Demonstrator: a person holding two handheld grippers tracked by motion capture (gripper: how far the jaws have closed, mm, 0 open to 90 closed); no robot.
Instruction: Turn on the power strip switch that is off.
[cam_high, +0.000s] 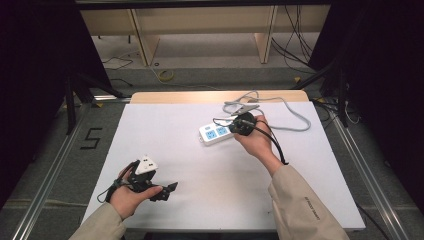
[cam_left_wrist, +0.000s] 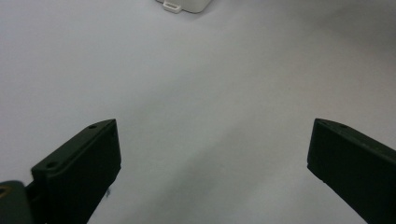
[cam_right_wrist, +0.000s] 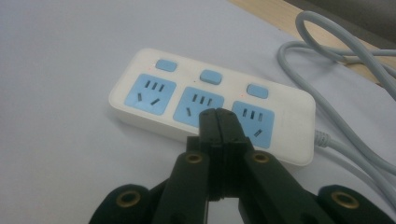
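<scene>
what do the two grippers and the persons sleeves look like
Both grippers, left gripper and right gripper, are black, with flat blocky fingers and brass-coloured pivot rivets. A black cable trails from the right one; a grey three-cornered plate tops the left. The sleeves are beige.

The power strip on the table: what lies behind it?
Behind the power strip, its grey cable loops over the white table cover onto a wooden edge. The shut right gripper hides part of the strip's near side.
</scene>
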